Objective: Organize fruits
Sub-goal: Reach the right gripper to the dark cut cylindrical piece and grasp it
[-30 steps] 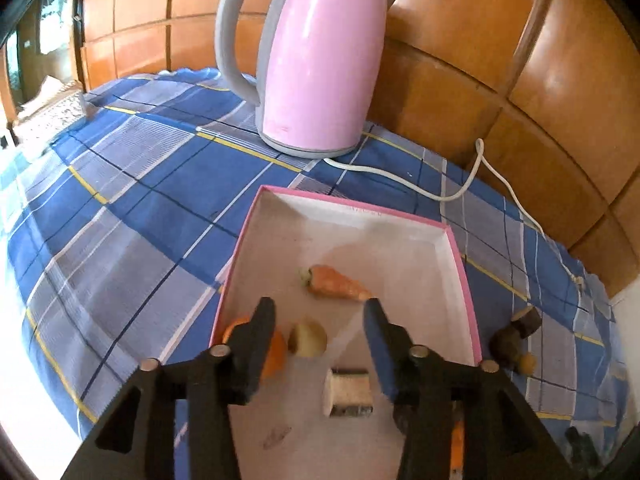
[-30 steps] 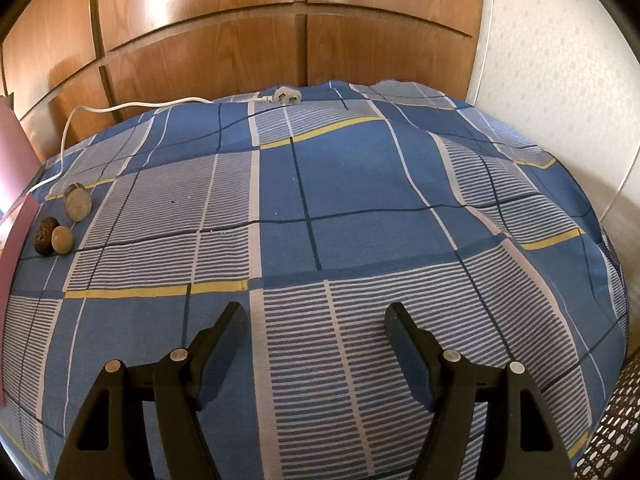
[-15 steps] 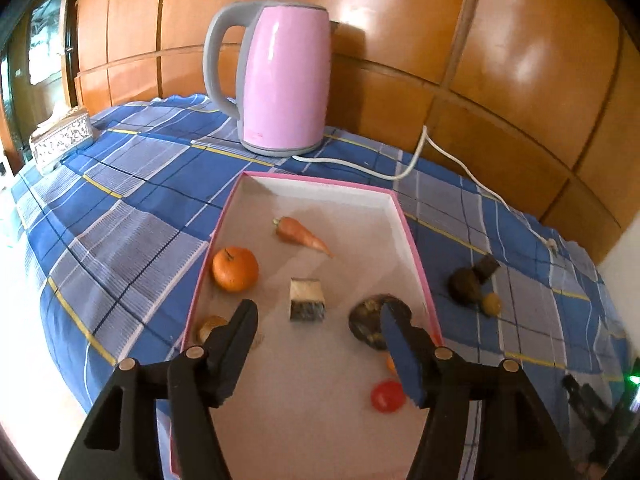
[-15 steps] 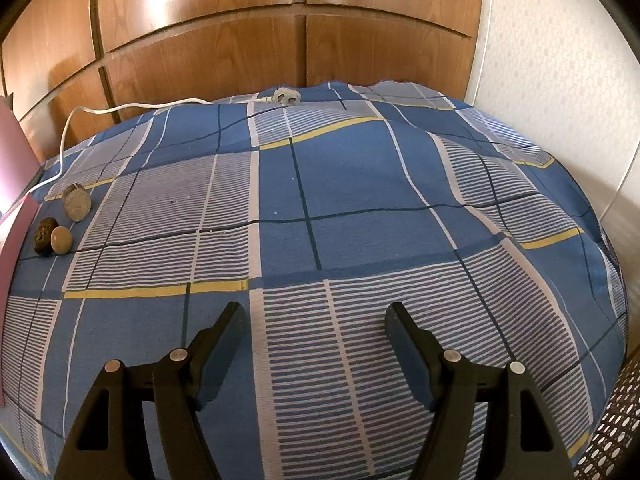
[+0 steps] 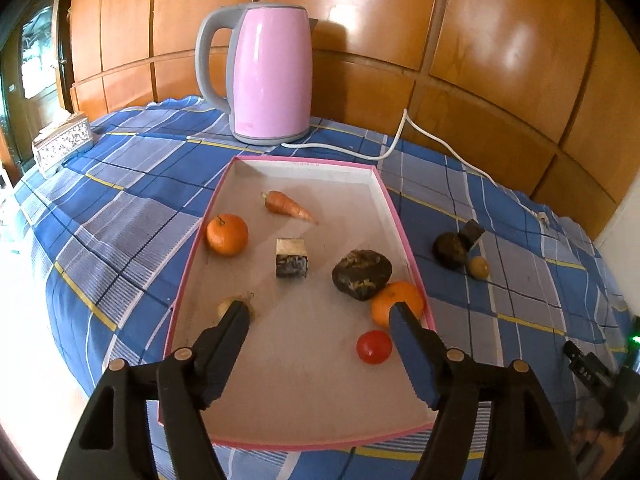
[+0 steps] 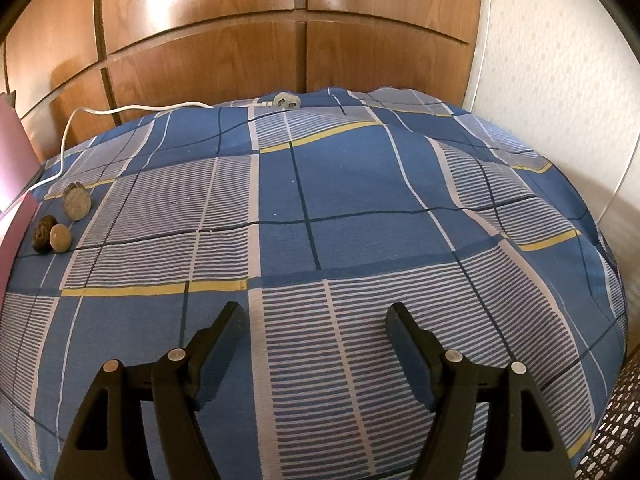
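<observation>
Left gripper (image 5: pixel 320 316) pulled back, jaws opening, empty; pink tray (image 5: pixel 404 236) holds most fruit w/ 3 pcs (image 5: pixel 450 249) left at 3 o'clock. Right gripper (image 6: pixel 316 320) opening, empty.

Both my cameras gave bright, sharp pictures, bowed by the fisheye and black at the corners. Glare sat in soft patches on the wood panels (image 5: pixel 500 40) and streaked the pink kettle (image 5: pixel 272 76). Daylight from my left washed the floor out white. The fruit threw short soft shadows in the tray (image 5: pixel 304 168).
</observation>
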Demonstrator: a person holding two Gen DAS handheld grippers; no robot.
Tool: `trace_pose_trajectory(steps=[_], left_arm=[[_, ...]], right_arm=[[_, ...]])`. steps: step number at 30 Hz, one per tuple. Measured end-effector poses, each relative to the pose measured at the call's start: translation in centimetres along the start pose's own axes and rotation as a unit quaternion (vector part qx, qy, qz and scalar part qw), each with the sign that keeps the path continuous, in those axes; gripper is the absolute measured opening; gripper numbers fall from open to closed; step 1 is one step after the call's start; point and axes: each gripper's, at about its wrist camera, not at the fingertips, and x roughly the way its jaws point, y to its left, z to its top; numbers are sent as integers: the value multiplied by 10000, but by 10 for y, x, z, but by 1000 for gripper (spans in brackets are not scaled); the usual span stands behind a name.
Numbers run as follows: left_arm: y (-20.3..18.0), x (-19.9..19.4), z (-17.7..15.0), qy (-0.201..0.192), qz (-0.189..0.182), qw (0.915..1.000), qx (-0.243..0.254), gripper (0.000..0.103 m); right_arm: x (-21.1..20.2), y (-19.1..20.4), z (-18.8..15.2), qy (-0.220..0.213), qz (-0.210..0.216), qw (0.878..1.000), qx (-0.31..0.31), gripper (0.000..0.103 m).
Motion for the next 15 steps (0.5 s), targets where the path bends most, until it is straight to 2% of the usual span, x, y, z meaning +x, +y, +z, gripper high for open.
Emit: trace_pose_trajectory(steps=[6,15], left_arm=[[1,1,-5,47,-25,10000,-30,75],[8,-1,-11,-34,115,9999,-81,83]], right_arm=[[1,-2,2,73,24,10000,8,78],[1,-1,0,27,-8,10000,25,79]])
